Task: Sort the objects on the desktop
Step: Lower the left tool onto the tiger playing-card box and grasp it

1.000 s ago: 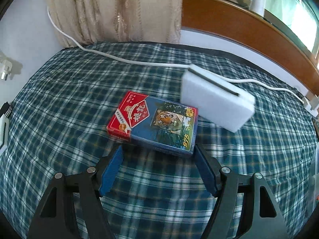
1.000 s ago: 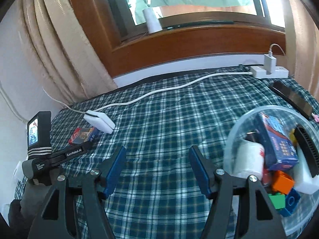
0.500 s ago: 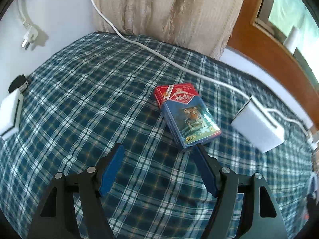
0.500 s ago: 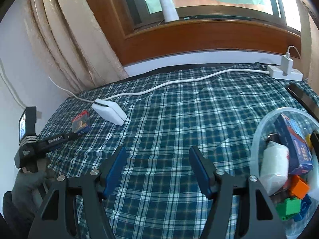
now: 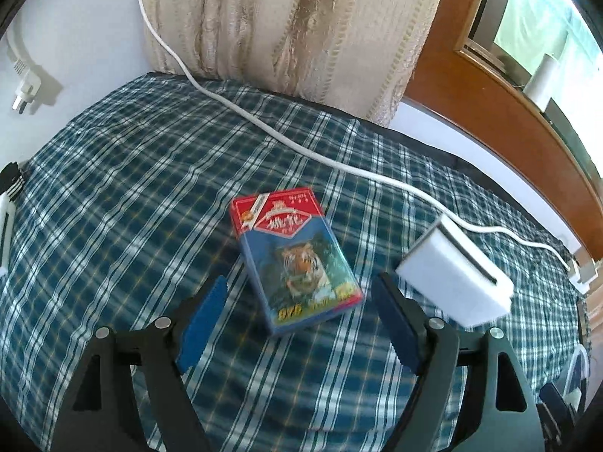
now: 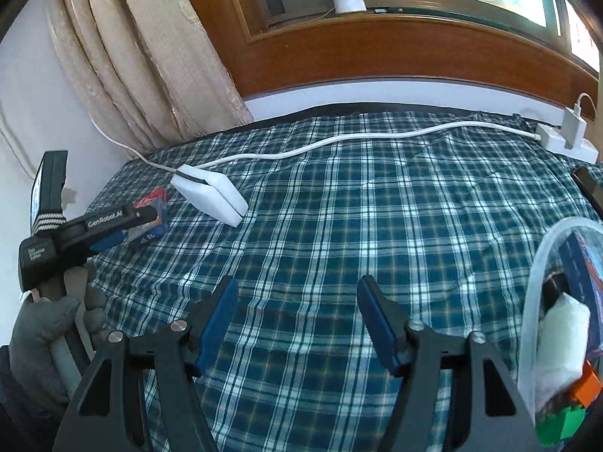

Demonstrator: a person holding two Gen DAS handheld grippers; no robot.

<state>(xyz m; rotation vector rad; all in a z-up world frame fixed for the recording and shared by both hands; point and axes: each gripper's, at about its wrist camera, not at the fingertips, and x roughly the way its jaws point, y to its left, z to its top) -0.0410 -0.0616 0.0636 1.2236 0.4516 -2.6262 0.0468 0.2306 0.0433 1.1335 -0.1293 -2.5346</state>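
Observation:
A card box with a red top and a tiger picture [image 5: 296, 260] lies flat on the checked cloth. My left gripper [image 5: 299, 318] is open, its blue pads either side of the box's near end, not touching it. A white sponge block [image 5: 454, 282] lies just right of the box. In the right wrist view the box [image 6: 150, 218] is partly hidden behind the left gripper, and the sponge [image 6: 209, 194] lies beside it. My right gripper [image 6: 296, 320] is open and empty over bare cloth. A clear round bin [image 6: 535, 301] at the right edge holds several sorted items.
A white cable [image 6: 339, 139] runs across the back of the table to a power strip [image 6: 565, 141]. A curtain [image 5: 294, 26] and a wooden window sill stand behind. A dark phone [image 6: 588, 188] lies at the far right. A white plug [image 5: 24, 88] hangs on the left wall.
My left gripper has swung round so the card box now lies lengthwise between its open pads, and has come closer. My right gripper has shifted left, so less of the bin shows.

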